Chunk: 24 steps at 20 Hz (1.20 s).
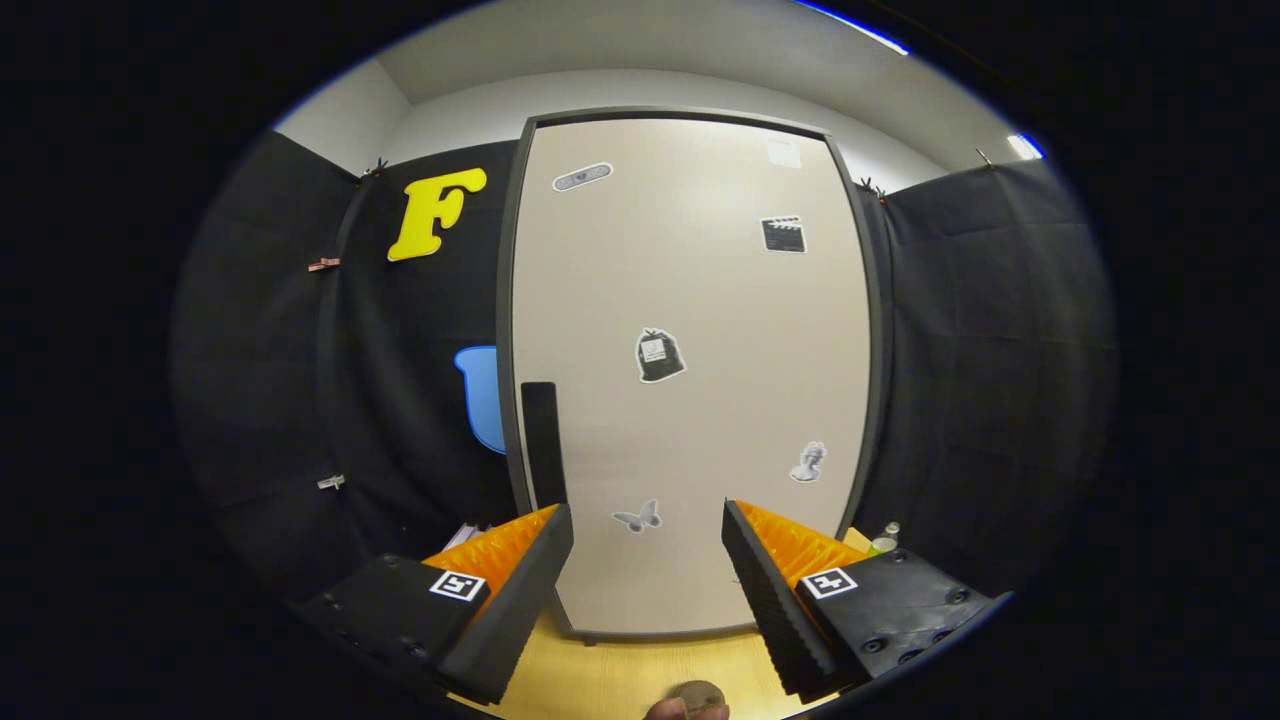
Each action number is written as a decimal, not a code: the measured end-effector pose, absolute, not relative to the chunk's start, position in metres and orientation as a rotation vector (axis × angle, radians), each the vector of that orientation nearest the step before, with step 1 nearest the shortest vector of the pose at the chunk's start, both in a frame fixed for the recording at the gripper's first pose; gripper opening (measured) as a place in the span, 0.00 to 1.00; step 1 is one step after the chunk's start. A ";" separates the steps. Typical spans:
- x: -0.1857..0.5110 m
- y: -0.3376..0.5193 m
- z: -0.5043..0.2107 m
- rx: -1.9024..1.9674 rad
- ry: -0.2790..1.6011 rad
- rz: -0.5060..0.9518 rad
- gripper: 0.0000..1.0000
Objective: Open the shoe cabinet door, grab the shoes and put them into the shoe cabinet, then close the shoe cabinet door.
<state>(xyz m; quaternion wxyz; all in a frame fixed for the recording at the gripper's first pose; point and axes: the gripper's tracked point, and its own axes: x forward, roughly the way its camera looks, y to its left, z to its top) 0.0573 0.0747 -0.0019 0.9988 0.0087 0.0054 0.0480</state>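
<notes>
Item: shoe cabinet door (690, 380), pale, sticker-dotted, shut, standing on a wooden counter (640, 670).

Handle: a dark vertical bar (543, 445) at the door's left edge, low down.

Gripper (648, 520): fingers spread wide with nothing between them, held just short of the door, the left finger's tip just below the handle.

Step in hand, by my reckoning: opening the door (first of the task). Next move calls for shifting left and closing on the handle.

Shoes: whereabouts cannot be told. Small objects beside the door's lower corners are too cut off to identify.
</notes>
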 end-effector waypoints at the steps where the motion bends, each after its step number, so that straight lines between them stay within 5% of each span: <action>1: 0.066 0.083 -0.001 0.013 0.005 0.104 0.98; 13: 0.154 0.155 -0.020 -0.009 0.019 0.154 0.97; 24: 0.175 0.158 -0.025 0.013 0.017 0.103 0.30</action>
